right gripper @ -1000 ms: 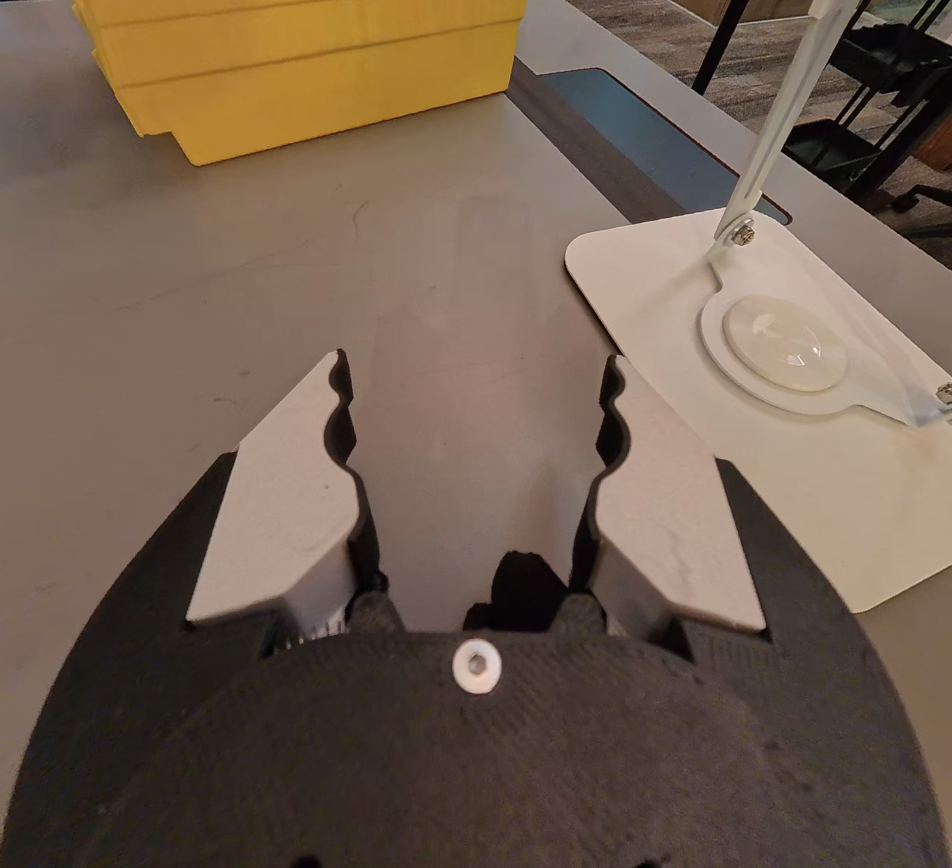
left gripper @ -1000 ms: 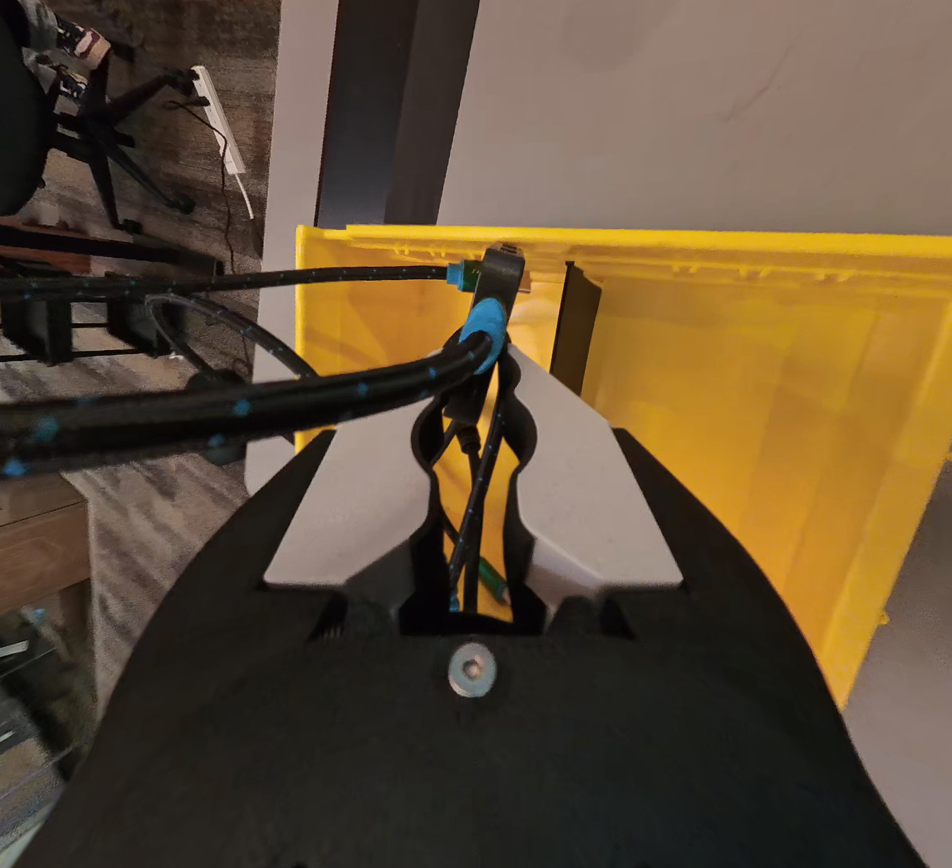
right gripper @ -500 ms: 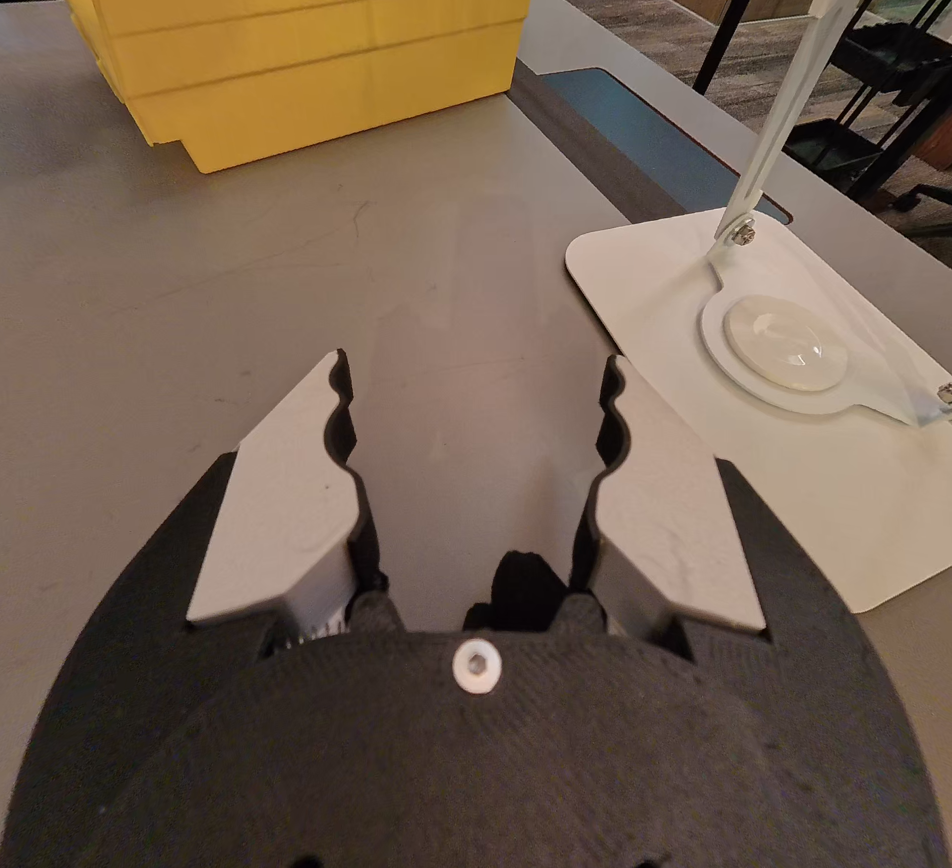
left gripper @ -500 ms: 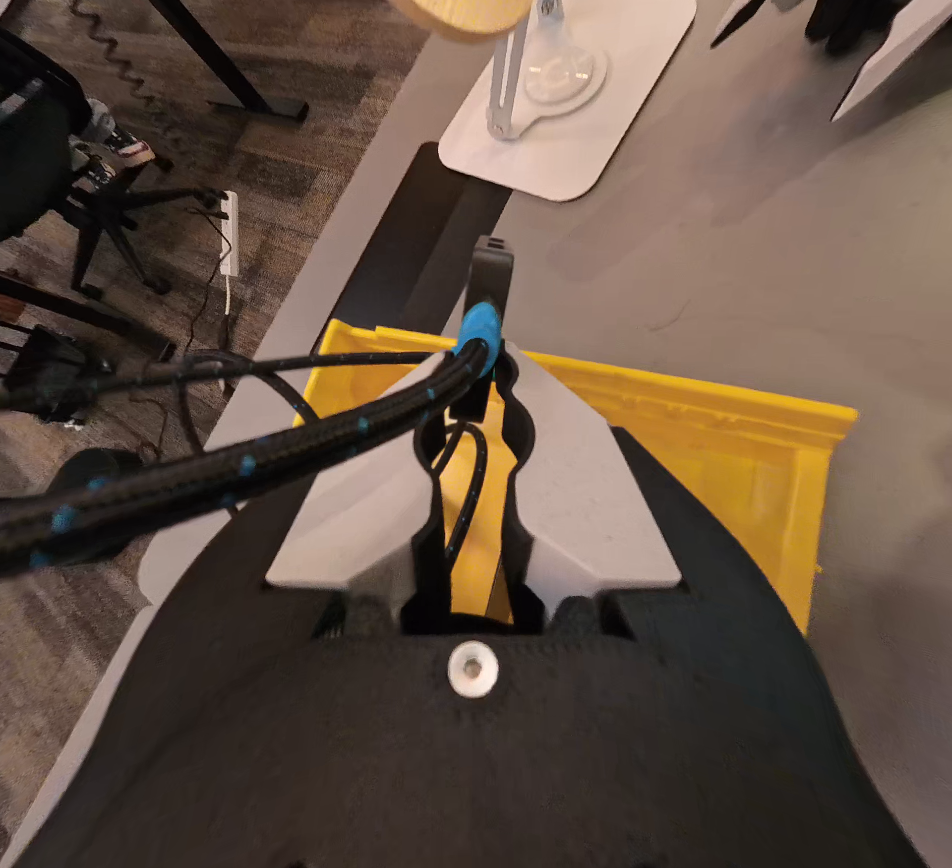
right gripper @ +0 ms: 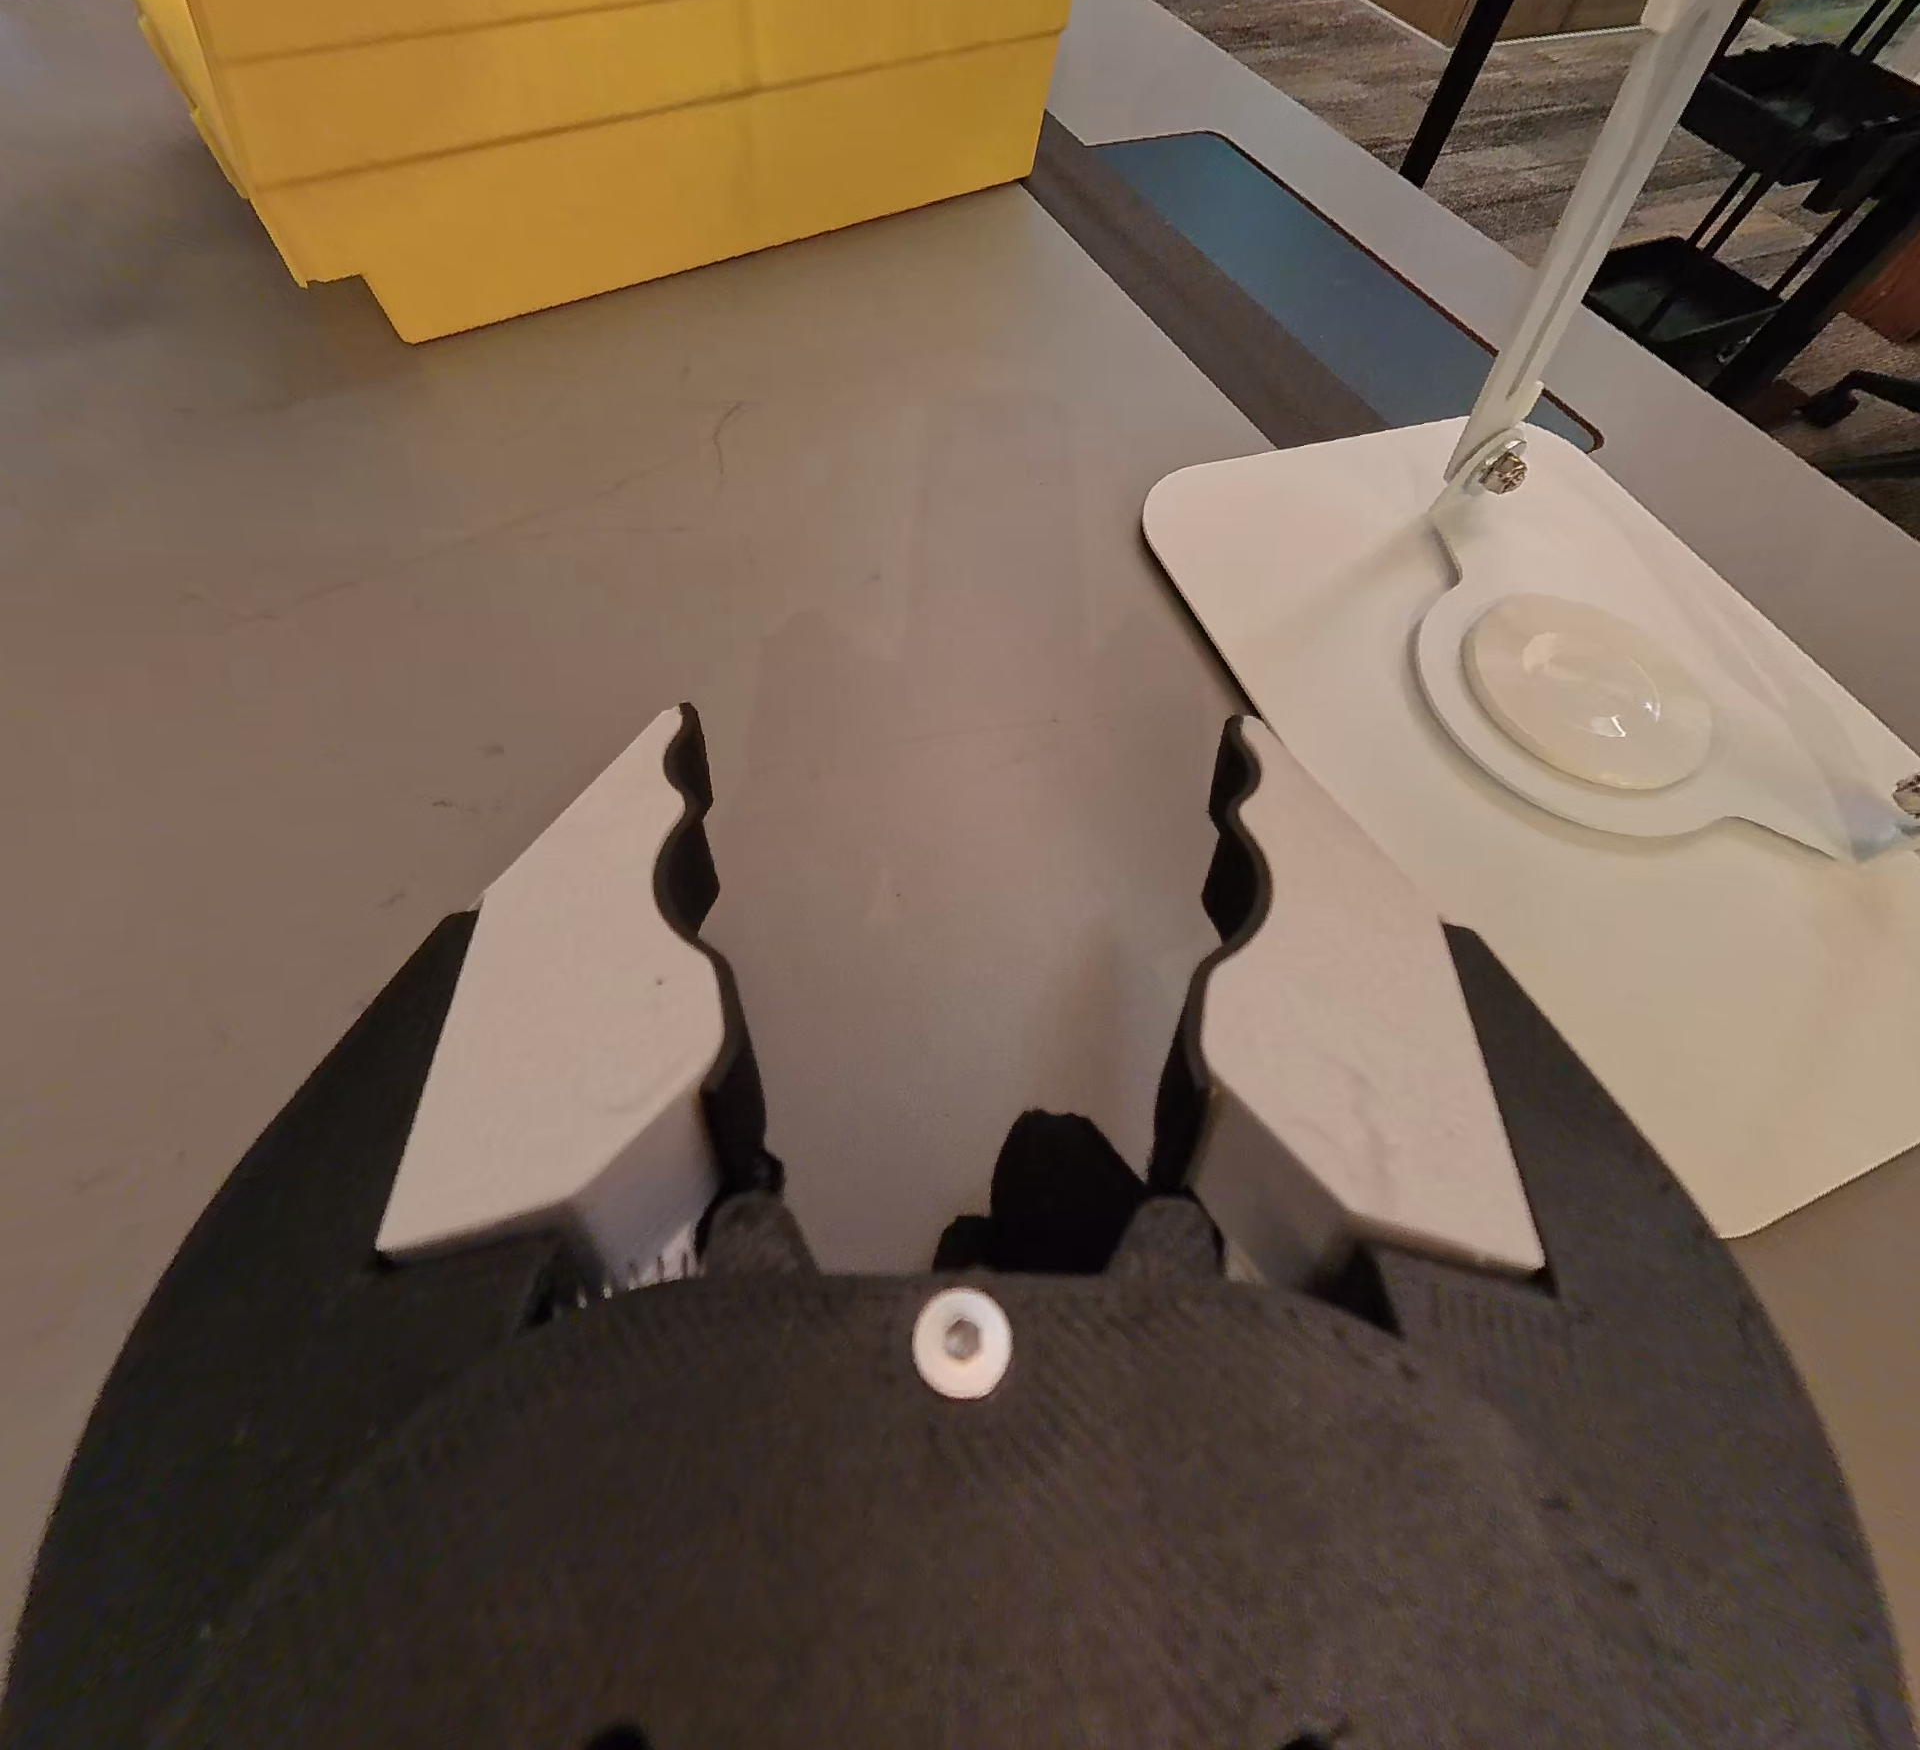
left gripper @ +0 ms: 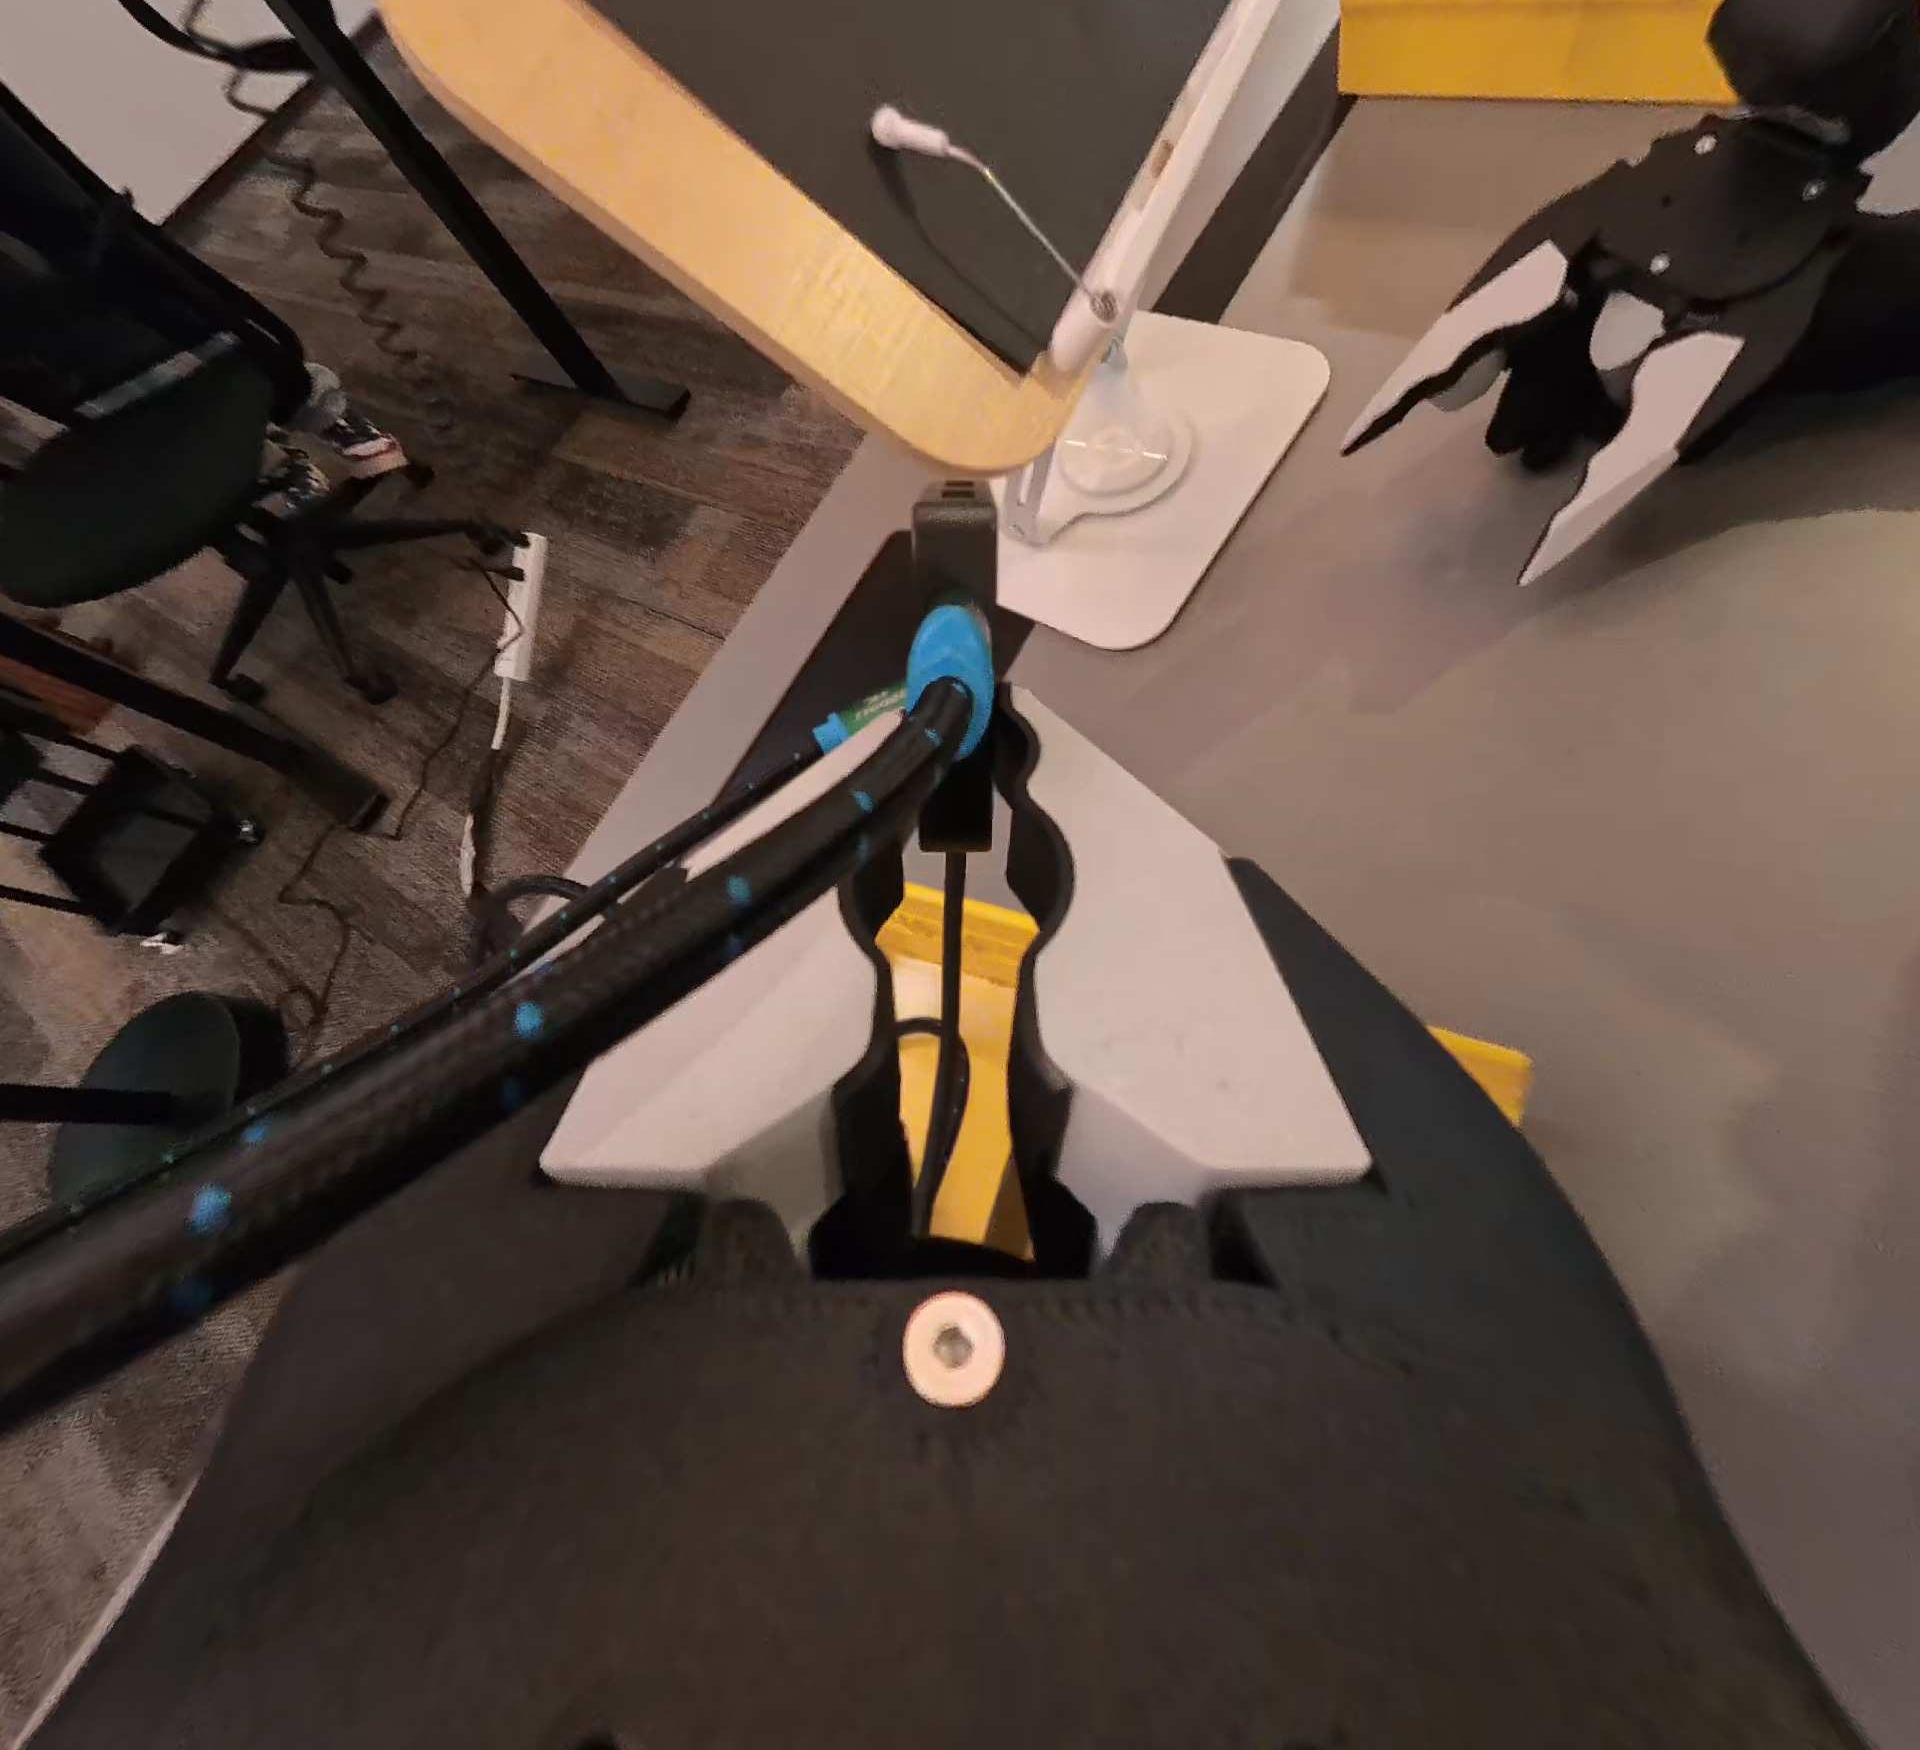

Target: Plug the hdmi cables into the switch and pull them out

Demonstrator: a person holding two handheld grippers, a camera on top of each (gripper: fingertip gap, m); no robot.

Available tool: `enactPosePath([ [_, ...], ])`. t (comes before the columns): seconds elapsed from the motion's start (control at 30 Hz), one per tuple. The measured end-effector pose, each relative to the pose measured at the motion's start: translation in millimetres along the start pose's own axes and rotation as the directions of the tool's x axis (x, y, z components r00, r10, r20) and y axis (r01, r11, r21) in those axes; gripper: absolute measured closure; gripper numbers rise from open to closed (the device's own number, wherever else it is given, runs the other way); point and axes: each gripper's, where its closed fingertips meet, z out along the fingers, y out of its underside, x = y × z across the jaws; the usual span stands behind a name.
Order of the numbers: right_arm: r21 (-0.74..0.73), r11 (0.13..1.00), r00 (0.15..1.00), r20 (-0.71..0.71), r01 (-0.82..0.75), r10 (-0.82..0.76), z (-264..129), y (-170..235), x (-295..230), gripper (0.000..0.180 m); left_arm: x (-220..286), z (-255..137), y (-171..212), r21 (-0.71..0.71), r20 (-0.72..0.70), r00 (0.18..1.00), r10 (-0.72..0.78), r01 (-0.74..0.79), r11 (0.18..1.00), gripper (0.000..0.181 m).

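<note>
Switch held aloft in the left gripper, right gripper idle.

At frame centre a small black switch [left gripper: 951, 557] is clamped between the tips of the left gripper [left gripper: 951, 770], its long axis running up the frame, away from the camera. A blue-ended braided cable [left gripper: 623, 942] seems plugged into its side, trailing to the lower left. The right gripper [right gripper: 961, 734] is spread wide and empty over the table [right gripper: 520, 557], below the yellow bin [right gripper: 644, 90].
</note>
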Motion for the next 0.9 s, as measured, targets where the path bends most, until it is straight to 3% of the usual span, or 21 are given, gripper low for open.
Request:
enactPosePath([
  [0.23,-0.002,1.0,1.0,0.001,-0.001,0.001,0.5,0.3,-0.1,0.084,12.1,-27.7,-54.1,0.067,0.071,0.993,0.093,-0.098,0.993,0.169],
  [0.43,0.017,1.0,1.0,0.003,-0.022,0.021,-1.3,-2.0,1.7,0.084,89.2,-23.4,-94.0,0.052,-0.05,0.977,0.208,-0.206,0.977,0.169],
  [0.67,0.153,0.98,0.988,0.103,-0.128,0.113,-17.1,-19.2,1.5,0.09,179.9,41.8,-68.2,-0.138,-0.302,0.939,0.166,-0.215,0.967,0.17],
  [0.8,0.311,0.904,0.914,0.367,-0.295,0.172,-44.4,-48.9,-14.7,0.112,208.5,76.4,-38.9,-0.248,-0.435,0.895,0.099,-0.224,0.943,0.169],
  [0.9,0.38,0.86,0.845,0.525,-0.342,0.104,-68.3,-66.9,-32.6,0.127,220.8,95.9,-19.7,-0.326,-0.511,0.858,0.047,-0.244,0.913,0.169],
])
